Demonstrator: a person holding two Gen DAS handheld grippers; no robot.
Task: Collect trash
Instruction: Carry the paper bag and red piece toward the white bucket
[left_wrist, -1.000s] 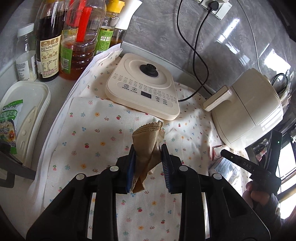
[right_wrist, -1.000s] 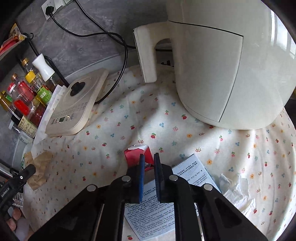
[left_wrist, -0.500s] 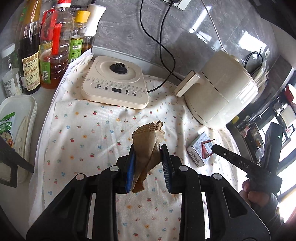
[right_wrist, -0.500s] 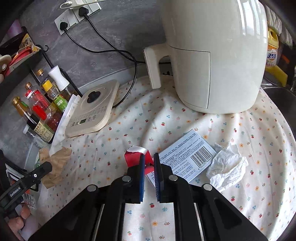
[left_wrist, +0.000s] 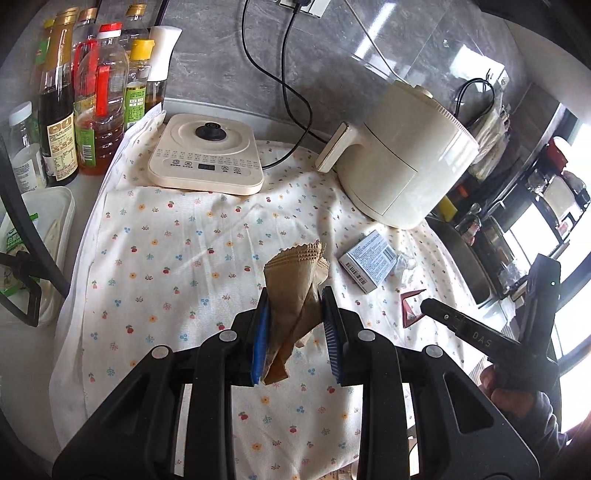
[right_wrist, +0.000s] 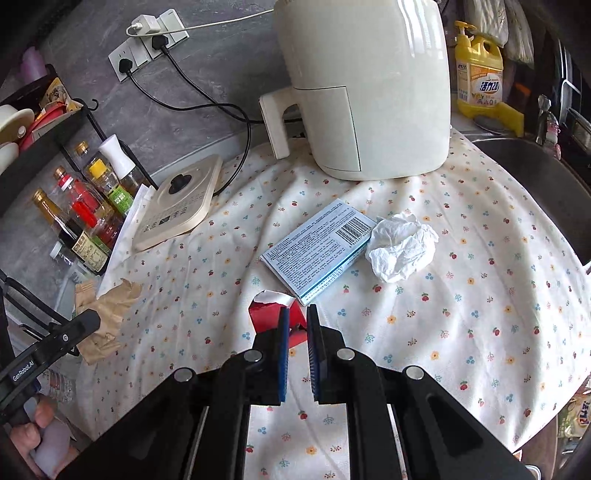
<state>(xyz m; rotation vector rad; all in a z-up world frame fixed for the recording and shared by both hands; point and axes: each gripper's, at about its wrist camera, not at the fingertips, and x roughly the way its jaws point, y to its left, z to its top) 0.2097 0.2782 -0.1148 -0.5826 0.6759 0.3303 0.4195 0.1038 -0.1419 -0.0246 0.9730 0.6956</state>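
A white cloth (right_wrist: 461, 295) printed with small flowers covers the counter. On it stand a cream air fryer (right_wrist: 369, 85) at the back and a flat cream cooker base (right_wrist: 177, 203) to its left. Nearer lie a pale blue printed box (right_wrist: 317, 247) and, touching its end, a crumpled white tissue (right_wrist: 400, 247).

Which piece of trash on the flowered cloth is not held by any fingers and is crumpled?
The white crumpled tissue, lying beside the flat blue box. The brown paper and red wrapper are both gripped.
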